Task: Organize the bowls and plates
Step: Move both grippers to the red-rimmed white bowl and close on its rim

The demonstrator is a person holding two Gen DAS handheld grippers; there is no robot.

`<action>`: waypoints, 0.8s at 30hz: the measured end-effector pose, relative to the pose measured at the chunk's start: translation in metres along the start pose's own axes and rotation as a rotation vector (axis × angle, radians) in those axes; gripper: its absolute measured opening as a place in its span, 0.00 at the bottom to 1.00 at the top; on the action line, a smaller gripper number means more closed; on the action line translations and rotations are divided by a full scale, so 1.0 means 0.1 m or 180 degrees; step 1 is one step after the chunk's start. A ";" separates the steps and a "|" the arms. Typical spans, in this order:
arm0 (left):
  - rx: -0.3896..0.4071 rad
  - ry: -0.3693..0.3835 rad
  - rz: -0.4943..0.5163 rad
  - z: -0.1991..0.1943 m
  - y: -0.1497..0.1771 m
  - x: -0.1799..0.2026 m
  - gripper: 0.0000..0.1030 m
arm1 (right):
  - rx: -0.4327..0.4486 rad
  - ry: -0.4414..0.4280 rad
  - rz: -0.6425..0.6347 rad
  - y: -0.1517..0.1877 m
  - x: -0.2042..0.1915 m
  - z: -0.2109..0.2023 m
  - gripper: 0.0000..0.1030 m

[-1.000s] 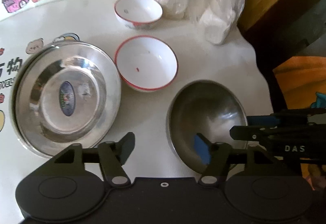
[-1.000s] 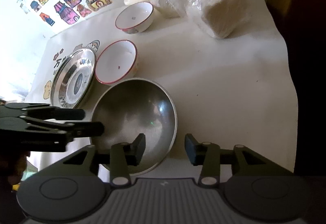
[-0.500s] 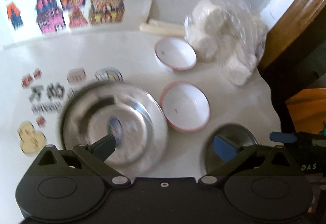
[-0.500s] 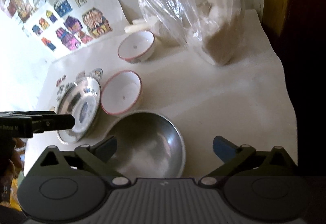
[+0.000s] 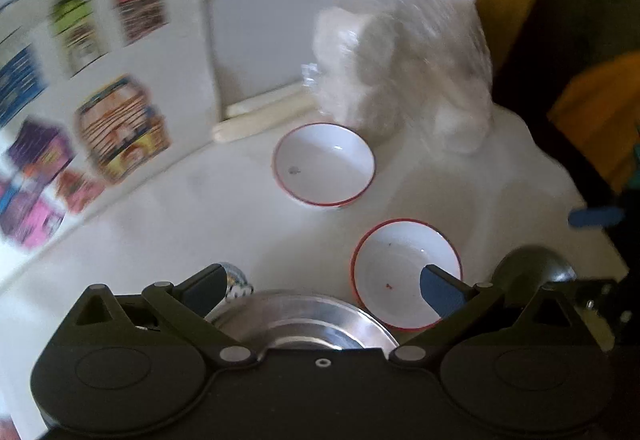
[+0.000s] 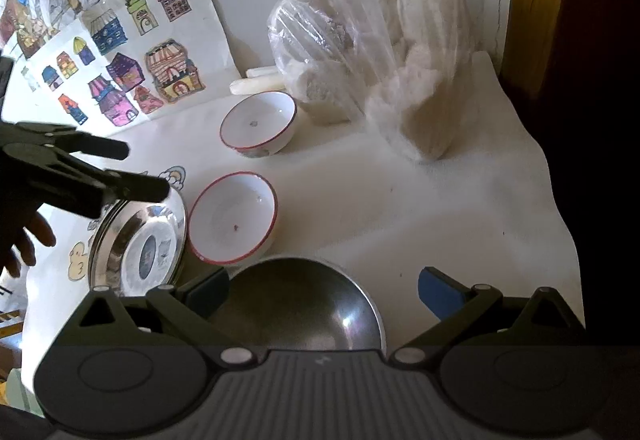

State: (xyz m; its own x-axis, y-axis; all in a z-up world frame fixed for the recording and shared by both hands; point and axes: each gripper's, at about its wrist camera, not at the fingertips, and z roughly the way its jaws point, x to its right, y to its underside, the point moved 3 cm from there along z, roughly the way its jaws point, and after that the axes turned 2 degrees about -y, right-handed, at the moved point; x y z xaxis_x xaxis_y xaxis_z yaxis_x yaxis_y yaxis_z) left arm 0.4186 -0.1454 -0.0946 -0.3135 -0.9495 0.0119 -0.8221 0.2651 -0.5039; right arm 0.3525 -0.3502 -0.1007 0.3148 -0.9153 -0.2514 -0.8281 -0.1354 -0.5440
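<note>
Both grippers have been pulled up and back, and their jaws are now spread wide with nothing held. Before, the left gripper (image 5: 322,290) was low over the steel bowl (image 6: 296,304); now it is seen above the steel plate (image 5: 304,320). It looks like one step is finished and a new pick is about to be made. The near white bowl (image 5: 404,272) is just past the left gripper's right finger. The far white bowl (image 5: 324,164) is found well ahead of the jaws. Under the right gripper (image 6: 322,286), the steel bowl is seen between the open jaws, nearer the left finger.
</note>
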 end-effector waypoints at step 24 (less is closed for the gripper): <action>-0.0654 0.0488 0.0628 0.68 -0.15 0.00 0.85 | -0.0376 -0.0022 -0.0115 -0.33 -0.30 0.71 0.62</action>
State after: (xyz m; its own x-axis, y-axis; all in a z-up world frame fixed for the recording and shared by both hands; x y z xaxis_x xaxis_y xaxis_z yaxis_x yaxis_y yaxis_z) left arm 0.4629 -0.1610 -0.1461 -0.5314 -0.8443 0.0693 -0.8122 0.4847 -0.3246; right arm 0.4033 -0.2916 -0.1326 0.3482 -0.9064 -0.2392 -0.8649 -0.2123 -0.4548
